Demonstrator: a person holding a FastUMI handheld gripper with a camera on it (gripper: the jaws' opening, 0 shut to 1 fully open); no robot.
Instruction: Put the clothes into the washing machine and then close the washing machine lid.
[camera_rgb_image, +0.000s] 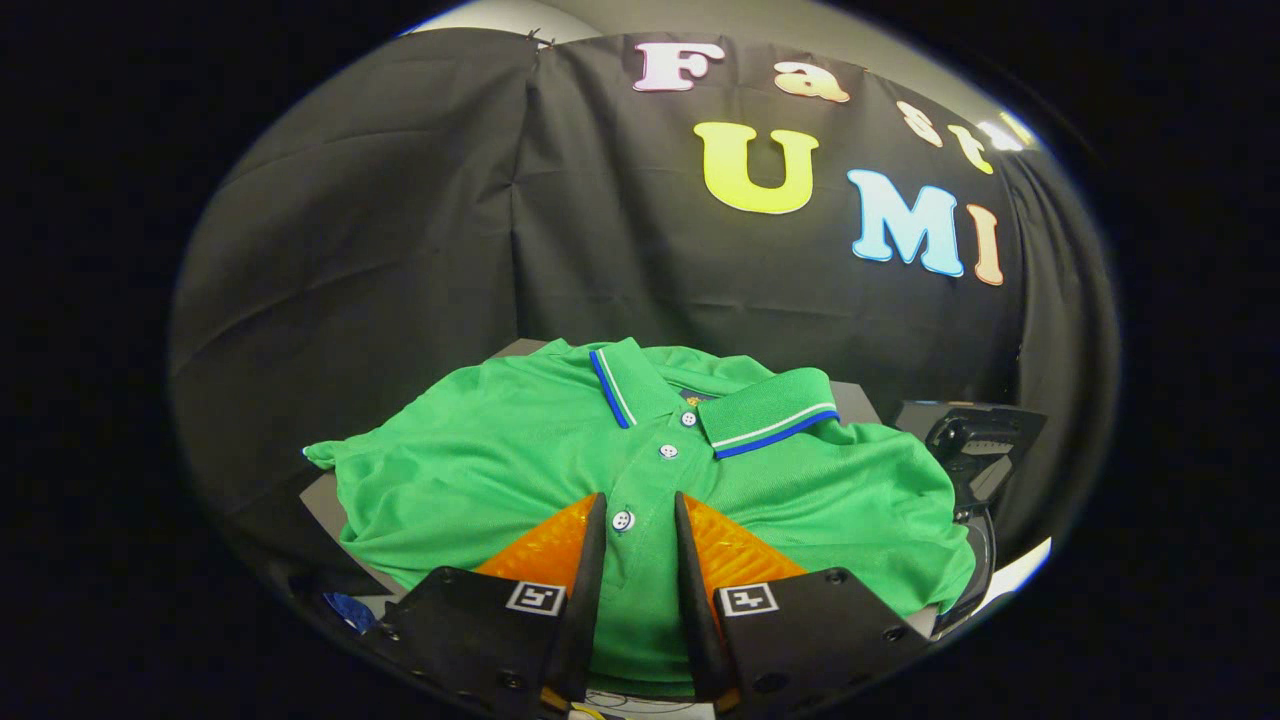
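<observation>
While parted narrowly, jaws straddle green polo shirt (500, 460) placket, button between

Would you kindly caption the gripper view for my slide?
Gripper with fingers slightly apart over the button placket of a green polo shirt spread flat.

A green polo shirt (560, 470) is lying spread over a grey surface (322, 505), its blue-and-white-trimmed collar (770, 415) facing the black cloth wall. The gripper (640, 520) is hovering over the shirt's front with its jaws narrowly apart, the button placket (640, 490) showing between them. A dark machine part (975, 450) is sitting just beside the shirt's far sleeve.
</observation>
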